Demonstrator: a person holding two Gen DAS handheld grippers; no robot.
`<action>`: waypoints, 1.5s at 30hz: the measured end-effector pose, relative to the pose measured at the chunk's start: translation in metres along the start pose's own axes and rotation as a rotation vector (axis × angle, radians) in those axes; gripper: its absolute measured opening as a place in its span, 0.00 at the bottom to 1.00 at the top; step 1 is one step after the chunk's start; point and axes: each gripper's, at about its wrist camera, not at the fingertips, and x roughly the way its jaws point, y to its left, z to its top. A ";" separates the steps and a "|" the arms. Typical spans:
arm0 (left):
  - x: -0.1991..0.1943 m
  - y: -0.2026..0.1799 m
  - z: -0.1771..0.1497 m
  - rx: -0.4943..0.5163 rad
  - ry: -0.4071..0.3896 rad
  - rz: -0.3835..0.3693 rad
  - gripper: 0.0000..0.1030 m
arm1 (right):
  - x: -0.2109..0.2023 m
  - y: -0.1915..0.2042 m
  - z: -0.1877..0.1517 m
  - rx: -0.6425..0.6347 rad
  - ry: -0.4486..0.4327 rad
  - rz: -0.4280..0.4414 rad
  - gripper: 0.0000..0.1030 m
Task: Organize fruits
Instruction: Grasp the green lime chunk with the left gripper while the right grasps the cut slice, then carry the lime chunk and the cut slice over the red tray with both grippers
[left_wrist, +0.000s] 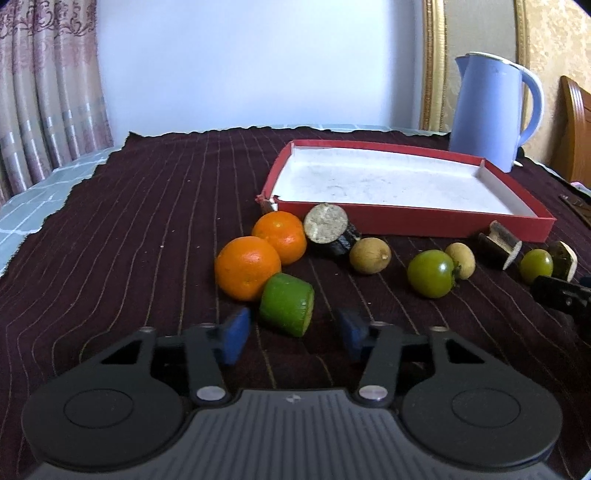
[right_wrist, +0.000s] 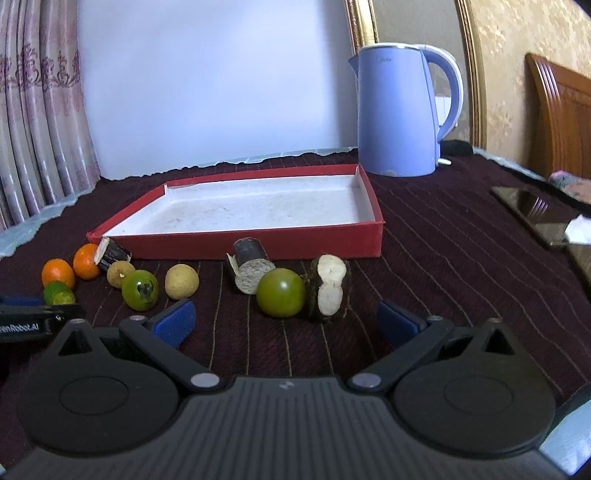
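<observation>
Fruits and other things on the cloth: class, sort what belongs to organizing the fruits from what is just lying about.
Belongs to the job:
oranges
cut lime
green tomatoes
small tan fruits
dark cut pieces
red tray

Just lying about:
blue kettle
phone

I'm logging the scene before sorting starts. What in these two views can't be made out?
- Right claw: cut off by the left wrist view's right edge; only a black tip shows there.
- Dark flat objects: right wrist view; cut by the right edge, identity unclear.
- Kettle logo: right wrist view, too small to read.
- Cut green piece: right wrist view, partly hidden behind the left claw.
</observation>
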 end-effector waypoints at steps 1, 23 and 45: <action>-0.001 -0.001 0.000 0.001 -0.003 0.000 0.36 | 0.000 -0.001 0.000 0.012 0.003 0.006 1.00; 0.005 0.004 0.008 -0.025 -0.009 0.001 0.26 | -0.010 -0.022 0.012 -0.046 0.063 -0.069 1.00; -0.005 -0.003 0.003 0.000 -0.069 -0.057 0.26 | 0.006 -0.025 0.029 -0.112 0.103 0.013 0.22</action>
